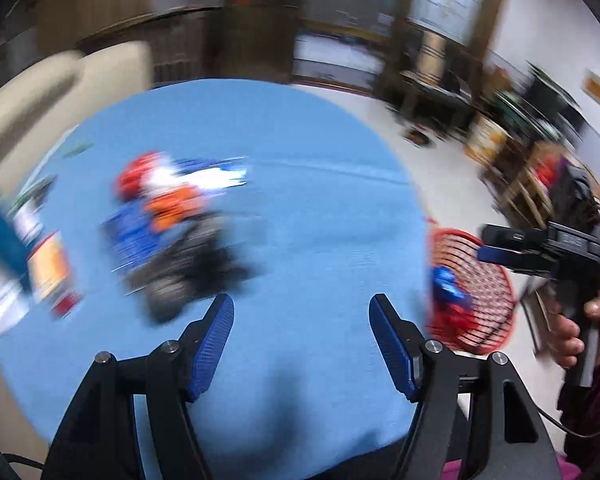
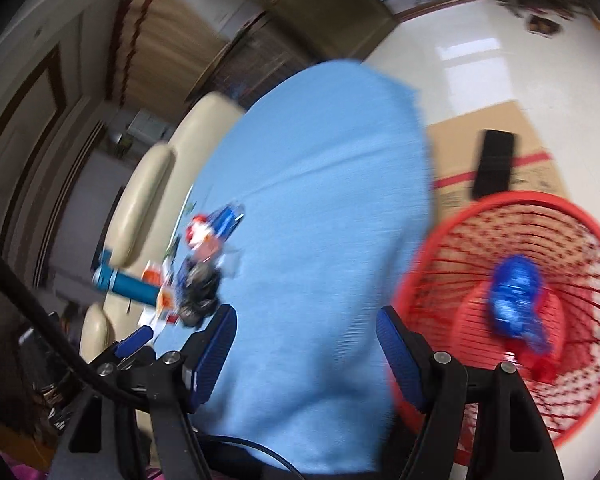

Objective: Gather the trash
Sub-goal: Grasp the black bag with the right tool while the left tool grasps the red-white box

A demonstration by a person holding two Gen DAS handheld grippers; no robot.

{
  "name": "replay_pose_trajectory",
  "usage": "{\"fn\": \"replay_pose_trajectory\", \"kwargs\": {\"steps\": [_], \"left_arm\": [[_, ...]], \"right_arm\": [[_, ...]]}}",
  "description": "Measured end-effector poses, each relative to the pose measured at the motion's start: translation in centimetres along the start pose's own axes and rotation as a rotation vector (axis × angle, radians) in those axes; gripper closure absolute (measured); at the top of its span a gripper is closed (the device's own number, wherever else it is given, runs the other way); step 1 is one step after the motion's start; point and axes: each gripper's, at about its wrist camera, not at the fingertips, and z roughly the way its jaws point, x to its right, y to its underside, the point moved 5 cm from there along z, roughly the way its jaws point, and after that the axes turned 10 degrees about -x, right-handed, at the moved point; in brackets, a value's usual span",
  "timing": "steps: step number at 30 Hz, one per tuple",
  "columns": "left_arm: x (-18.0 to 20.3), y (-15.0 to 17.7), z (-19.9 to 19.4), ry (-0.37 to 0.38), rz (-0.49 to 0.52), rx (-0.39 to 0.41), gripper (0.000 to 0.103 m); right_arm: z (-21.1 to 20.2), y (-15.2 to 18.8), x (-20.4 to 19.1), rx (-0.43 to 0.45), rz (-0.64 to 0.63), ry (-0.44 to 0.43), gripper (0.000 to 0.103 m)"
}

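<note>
A blurred heap of trash [image 1: 168, 220], red, blue, orange and black wrappers, lies on the blue tablecloth [image 1: 300, 208] to the left. My left gripper [image 1: 302, 320] hovers open over bare cloth, nothing between its fingers. The right gripper [image 2: 306, 328] is open and empty too, above the table's right edge. Beside the table stands a red wire basket [image 2: 572, 248] with a blue and red wrapper [image 2: 516, 300] inside. In the left wrist view the basket [image 1: 484, 288] shows at the right, with the right gripper body [image 1: 548, 248] and a hand above it. The trash heap [image 2: 204, 264] appears far left in the right wrist view.
A teal tube [image 2: 128, 284] and more packets [image 1: 48, 268] lie at the table's left edge. Cream chairs [image 2: 148, 200] stand beyond the table. A cardboard box [image 2: 492, 152] with a black object [image 2: 494, 164] on it sits behind the basket. Furniture lines the far wall.
</note>
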Motion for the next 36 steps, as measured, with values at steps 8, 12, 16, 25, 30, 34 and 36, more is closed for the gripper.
{"fn": "replay_pose_trajectory", "kwargs": {"steps": [8, 12, 16, 25, 30, 34, 36], "left_arm": [[-15.4, 4.2, -3.0, -0.221, -0.312, 0.055, 0.031], [-19.2, 4.7, -3.4, -0.233, -0.405, 0.063, 0.030], [-21.0, 3.6, -2.7, -0.221, -0.434, 0.061, 0.030], [-24.3, 0.0, 1.1, -0.182, -0.526, 0.015, 0.030], [-24.8, -1.2, 2.9, -0.174, -0.569, -0.003, 0.030], [-25.2, -1.5, 4.5, -0.151, -0.602, -0.024, 0.030], [-25.2, -1.4, 5.1, -0.129, -0.607, -0.033, 0.035]], "right_arm": [[8.3, -1.3, -10.1, -0.131, -0.167, 0.001, 0.028], [12.0, -1.9, -13.6, -0.178, -0.201, -0.003, 0.028], [14.9, -2.2, -15.0, -0.226, -0.190, -0.023, 0.028], [20.6, -4.4, -16.2, -0.270, -0.068, -0.058, 0.028], [23.6, -5.6, -16.3, -0.280, -0.017, -0.019, 0.028], [25.1, -5.5, -16.5, -0.283, -0.002, -0.010, 0.038], [25.4, -5.1, -16.6, -0.285, -0.027, 0.005, 0.065]]}}
